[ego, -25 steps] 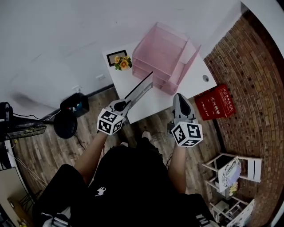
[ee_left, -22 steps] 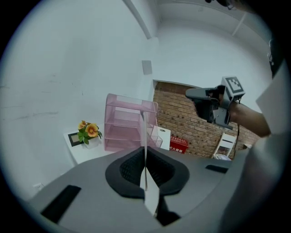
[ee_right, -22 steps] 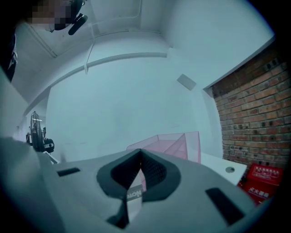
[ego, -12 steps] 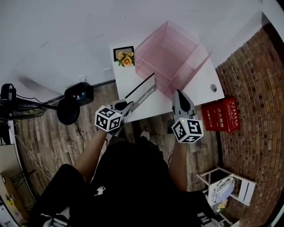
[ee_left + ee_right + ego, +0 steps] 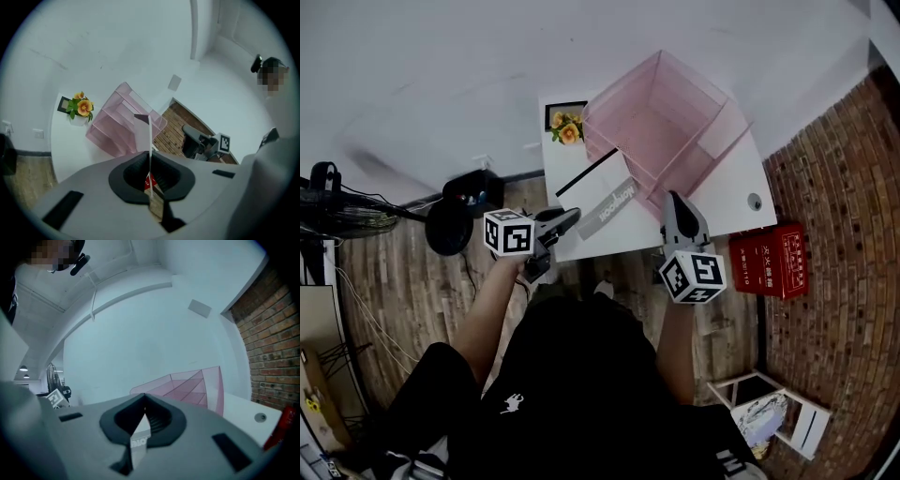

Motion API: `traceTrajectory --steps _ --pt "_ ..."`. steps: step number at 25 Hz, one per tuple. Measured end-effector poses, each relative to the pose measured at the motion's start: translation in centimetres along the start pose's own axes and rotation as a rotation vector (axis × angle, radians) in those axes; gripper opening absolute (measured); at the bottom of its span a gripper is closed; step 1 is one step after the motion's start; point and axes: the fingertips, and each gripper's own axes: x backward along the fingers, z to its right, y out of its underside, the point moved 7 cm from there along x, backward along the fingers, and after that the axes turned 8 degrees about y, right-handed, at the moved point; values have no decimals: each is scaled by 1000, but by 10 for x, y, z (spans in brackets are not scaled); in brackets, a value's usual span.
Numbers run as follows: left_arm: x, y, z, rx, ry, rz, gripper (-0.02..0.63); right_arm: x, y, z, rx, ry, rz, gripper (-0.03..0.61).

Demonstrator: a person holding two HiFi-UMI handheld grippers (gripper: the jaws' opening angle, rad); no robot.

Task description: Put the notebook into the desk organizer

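Note:
My left gripper [image 5: 570, 218] is shut on the near edge of a grey notebook [image 5: 605, 193] with a black spine. It holds the notebook tilted above the front of the white table [image 5: 733, 204], cover facing up. In the left gripper view the notebook [image 5: 150, 138] shows as a thin edge rising from the jaws [image 5: 150, 177], pointing at the pink desk organizer [image 5: 117, 131]. The organizer [image 5: 661, 120] stands at the back of the table, just beyond the notebook. My right gripper [image 5: 675, 200] hovers shut at the table's front edge, right of the notebook and apart from it, facing the organizer [image 5: 197, 386].
A framed flower picture [image 5: 565, 123] stands left of the organizer. A cable hole [image 5: 755, 201] sits near the table's right edge. On the wood floor are a red box [image 5: 769, 260] at the right and a black device [image 5: 461, 217] at the left. A brick wall [image 5: 839, 178] closes the right side.
The left gripper has rolled and shifted left, turning the notebook from on edge to flatter with its grey cover showing. The right gripper has drawn slightly nearer the table's front.

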Motion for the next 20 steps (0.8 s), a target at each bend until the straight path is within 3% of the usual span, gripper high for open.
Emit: traceTrajectory --steps 11,20 --pt "-3 -20 17 -43 55 31 11 -18 4 -8 31 -71 -23 3" --pt "0 -46 11 12 160 127 11 -29 14 -25 64 -94 -71 3"
